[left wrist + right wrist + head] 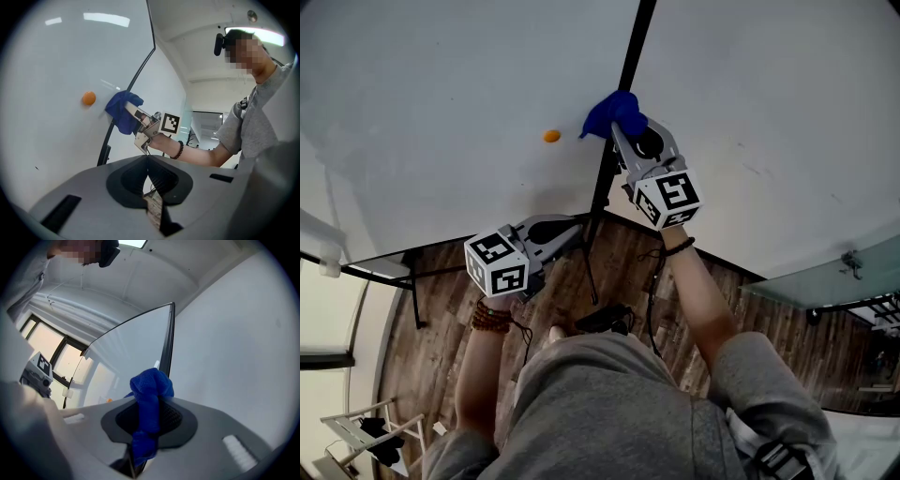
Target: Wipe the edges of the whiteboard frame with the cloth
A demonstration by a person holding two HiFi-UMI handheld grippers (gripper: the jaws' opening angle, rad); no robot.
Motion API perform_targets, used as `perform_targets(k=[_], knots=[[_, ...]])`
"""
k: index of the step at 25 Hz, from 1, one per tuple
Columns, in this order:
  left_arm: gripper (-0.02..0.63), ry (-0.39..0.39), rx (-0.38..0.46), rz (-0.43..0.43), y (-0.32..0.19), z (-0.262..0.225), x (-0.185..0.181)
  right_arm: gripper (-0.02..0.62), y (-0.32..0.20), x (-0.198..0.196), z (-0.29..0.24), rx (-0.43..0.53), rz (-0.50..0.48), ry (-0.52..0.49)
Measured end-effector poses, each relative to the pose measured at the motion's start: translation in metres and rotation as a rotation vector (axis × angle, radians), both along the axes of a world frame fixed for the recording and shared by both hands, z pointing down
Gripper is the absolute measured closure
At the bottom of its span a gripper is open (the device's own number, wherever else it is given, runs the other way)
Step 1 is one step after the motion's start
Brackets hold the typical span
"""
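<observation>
White wall (787, 94) on the right, whiteboard (441, 94) on the left, and the board's black frame (630, 56) runs between them above a wood floor (750, 319). The right gripper (619, 131) is up at that frame, jaws clamped on the blue cloth (612, 112), and the bunched cloth bulges out past the jaw tips, right against the frame's edge. A small orange magnet (551, 136) sits on the board just left of the cloth. The left gripper (577, 228) hangs lower, near the frame's foot, its jaws closed together with nothing between them, well apart from the cloth.
</observation>
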State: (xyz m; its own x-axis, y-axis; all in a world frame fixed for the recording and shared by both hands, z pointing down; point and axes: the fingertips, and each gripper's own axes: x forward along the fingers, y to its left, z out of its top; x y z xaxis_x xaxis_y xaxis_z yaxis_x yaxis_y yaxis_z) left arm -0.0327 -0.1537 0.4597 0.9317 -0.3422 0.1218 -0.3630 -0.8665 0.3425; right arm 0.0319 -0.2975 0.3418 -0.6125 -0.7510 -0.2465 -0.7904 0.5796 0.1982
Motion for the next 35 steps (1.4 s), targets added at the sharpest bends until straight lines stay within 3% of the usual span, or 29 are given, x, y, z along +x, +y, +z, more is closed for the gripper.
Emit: perform_targets(k=[14, 22, 35], knots=[[0.597, -0.021, -0.006, 0.001, 0.006, 0.006, 0.002, 0.515, -0.001, -0.004, 0.033, -0.114, 0.000, -0.008], [0.597, -0.027, -0.007, -0.010, 0.008, 0.008, 0.000, 0.515, -0.005, -0.002, 0.053, -0.190, -0.002, -0.061], [0.597, -0.023, -0.024, -0.026, 0.007, 0.013, -0.005, 0.515, -0.006, -0.002, 0.071, -0.245, 0.020, -0.095]])
